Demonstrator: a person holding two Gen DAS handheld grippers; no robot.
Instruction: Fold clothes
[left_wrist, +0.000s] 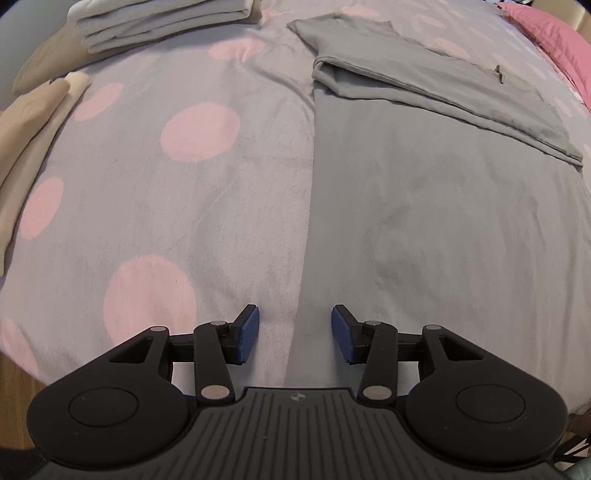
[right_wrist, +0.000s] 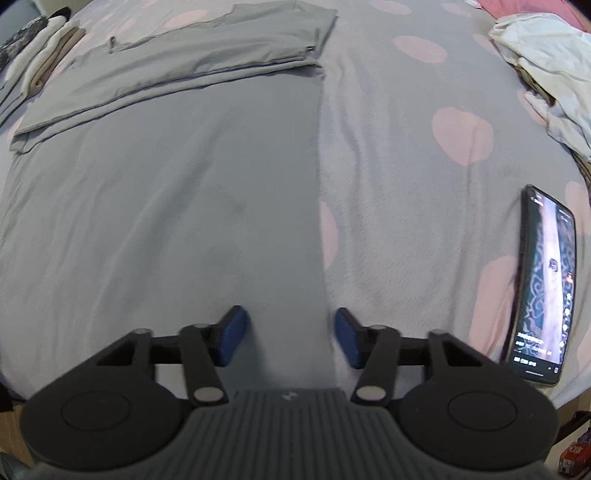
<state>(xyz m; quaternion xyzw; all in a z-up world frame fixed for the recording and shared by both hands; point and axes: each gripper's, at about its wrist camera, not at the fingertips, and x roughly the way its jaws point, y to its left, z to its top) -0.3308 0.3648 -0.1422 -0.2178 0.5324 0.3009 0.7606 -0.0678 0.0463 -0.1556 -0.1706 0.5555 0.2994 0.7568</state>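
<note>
A grey garment (left_wrist: 424, 206) lies flat on the bed, its far part folded back over itself in a band (left_wrist: 436, 85). My left gripper (left_wrist: 295, 334) hangs open over the garment's left near edge, blue pads apart, nothing pressed between them. In the right wrist view the same garment (right_wrist: 177, 206) fills the left and middle, with its folded band (right_wrist: 192, 70) at the top. My right gripper (right_wrist: 291, 338) stands open over the garment's right near edge; the cloth edge runs between the fingers, but the pads do not pinch it.
The bedcover (left_wrist: 192, 184) is grey with pink dots. A stack of folded pale clothes (left_wrist: 162, 22) and beige cloth (left_wrist: 29, 140) lie at the left. A phone (right_wrist: 545, 288) with a lit screen lies at the right, and a heap of white clothes (right_wrist: 546, 66) beyond it.
</note>
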